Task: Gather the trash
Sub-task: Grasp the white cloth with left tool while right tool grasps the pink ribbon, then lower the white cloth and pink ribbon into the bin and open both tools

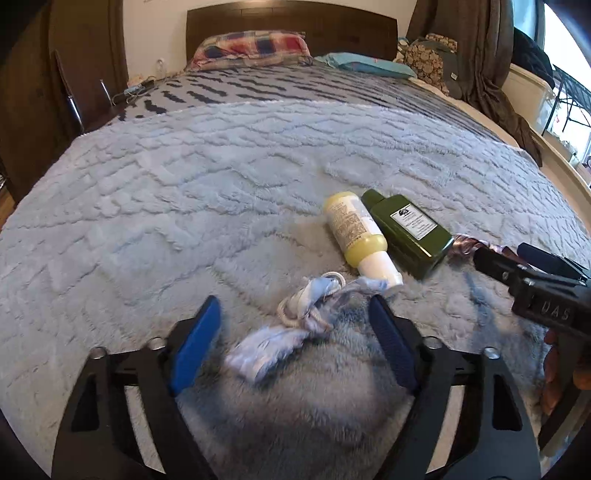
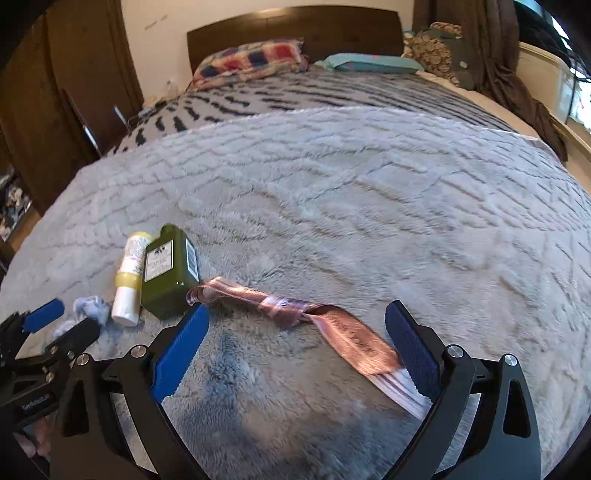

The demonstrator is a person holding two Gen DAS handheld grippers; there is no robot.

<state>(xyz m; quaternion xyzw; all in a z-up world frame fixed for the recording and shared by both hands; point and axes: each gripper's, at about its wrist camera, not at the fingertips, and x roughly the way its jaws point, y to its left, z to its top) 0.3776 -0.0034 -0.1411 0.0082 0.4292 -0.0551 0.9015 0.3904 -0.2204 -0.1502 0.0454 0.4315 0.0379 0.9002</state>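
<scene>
The left gripper point(image 1: 295, 332) hovered with its fingers spread wide around a crumpled blue-white face mask point(image 1: 291, 325) on the grey fleece blanket point(image 1: 221, 177). Just beyond lay a yellow bottle point(image 1: 356, 232) beside a green bottle point(image 1: 406, 232). Further right, the right gripper point(image 2: 299, 343) stood agape over a twisted pink wrapper point(image 2: 325, 325).

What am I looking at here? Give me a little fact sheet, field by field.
Setting: bed with fluffy grey blanket
Left gripper: open, around crumpled blue-white wrapper
Right gripper: open, around pink wrapper strip
Bottles: yellow bottle beside green bottle, both lying flat
Pillows: by headboard
</scene>
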